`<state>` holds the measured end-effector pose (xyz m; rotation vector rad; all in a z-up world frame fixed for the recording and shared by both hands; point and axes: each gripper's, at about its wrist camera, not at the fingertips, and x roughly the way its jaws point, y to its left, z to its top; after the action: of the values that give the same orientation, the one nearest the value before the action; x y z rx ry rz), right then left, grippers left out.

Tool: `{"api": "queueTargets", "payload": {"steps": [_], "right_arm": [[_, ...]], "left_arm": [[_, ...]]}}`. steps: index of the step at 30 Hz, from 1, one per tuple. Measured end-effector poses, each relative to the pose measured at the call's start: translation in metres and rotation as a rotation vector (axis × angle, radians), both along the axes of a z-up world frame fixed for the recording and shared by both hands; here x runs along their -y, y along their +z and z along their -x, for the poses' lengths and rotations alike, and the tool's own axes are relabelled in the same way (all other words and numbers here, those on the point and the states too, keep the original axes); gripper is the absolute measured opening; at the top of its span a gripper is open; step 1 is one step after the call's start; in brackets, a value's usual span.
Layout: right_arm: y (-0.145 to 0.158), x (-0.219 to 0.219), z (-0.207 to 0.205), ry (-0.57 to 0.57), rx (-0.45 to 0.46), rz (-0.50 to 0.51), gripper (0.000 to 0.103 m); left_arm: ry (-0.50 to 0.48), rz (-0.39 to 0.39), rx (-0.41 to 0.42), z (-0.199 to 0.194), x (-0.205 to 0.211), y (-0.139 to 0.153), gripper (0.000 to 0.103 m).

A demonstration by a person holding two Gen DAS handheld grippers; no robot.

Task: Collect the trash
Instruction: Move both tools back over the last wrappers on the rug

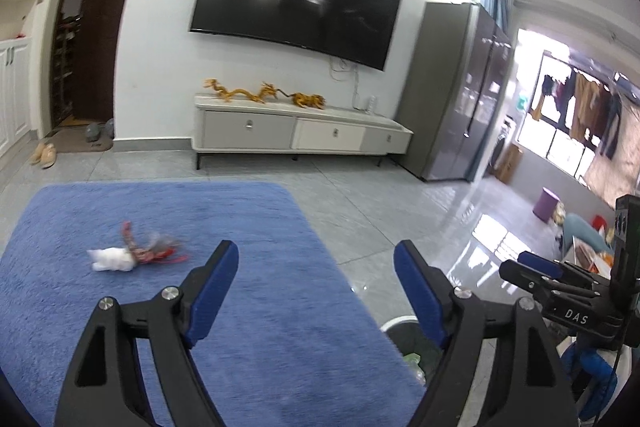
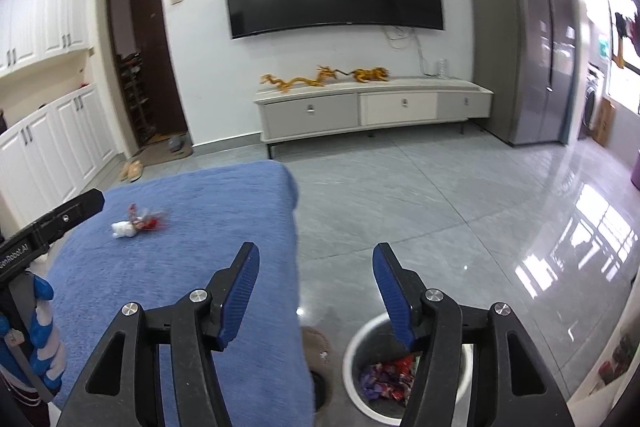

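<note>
On the blue rug point(image 1: 160, 307), toward its left half and nearer the far edge than the near one, lie the pieces still to be collected: a crumpled white tissue point(image 1: 112, 259) touching a red-and-silver wrapper point(image 1: 154, 249) (both blurred, so finer detail is hard to tell). They sit well clear of the rug's edges, and nothing stands between them and the tools. The left gripper point(image 1: 316, 267) hovers over the rug's right side with its blue pads spread apart and nothing between them; empty jaws pointed at open rug suggest it is free to go for the tissue and wrapper. Just beyond the rug's right edge, on the grey tile floor point(image 2: 440, 207), stands the white-rimmed trash bin point(image 2: 356, 359), already holding red and purple wrappers, which seems the reason both tools hang close to it. The right gripper point(image 2: 316, 275) hangs above the bin's rim, jaws likewise parted and bare, so I judge a drop is done. Far off by the wall stand the low TV cabinet point(image 2: 372, 111) with gold dragon figures and a tall grey fridge point(image 2: 528, 47), neither in the way.
</note>
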<state>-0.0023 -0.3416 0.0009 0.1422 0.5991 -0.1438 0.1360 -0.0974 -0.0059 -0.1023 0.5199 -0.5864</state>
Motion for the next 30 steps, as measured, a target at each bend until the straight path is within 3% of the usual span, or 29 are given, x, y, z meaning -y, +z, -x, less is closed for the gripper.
{"api": "queueTargets", "payload": {"steps": [7,19,23,30], "right_arm": [[-0.001,-0.048,-0.042,0.100,-0.018,0.026,0.061],[-0.031,-0.107,-0.130,0.313,-0.061,-0.004,0.065],[-0.049,-0.130,-0.167,0.398,-0.083,-0.038,0.065],[-0.090,-0.162,-0.236,0.529,-0.157,-0.164,0.065]], "left_arm": [[0.083,0.006,-0.029,-0.024,-0.055,-0.016,0.080],[0.302,-0.084,-0.128,-0.109,-0.166,-0.068,0.083],[0.298,-0.117,-0.174,-0.132,-0.167,-0.090,0.083],[0.163,-0.200,-0.193,-0.162,-0.139,-0.116,0.083]]}}
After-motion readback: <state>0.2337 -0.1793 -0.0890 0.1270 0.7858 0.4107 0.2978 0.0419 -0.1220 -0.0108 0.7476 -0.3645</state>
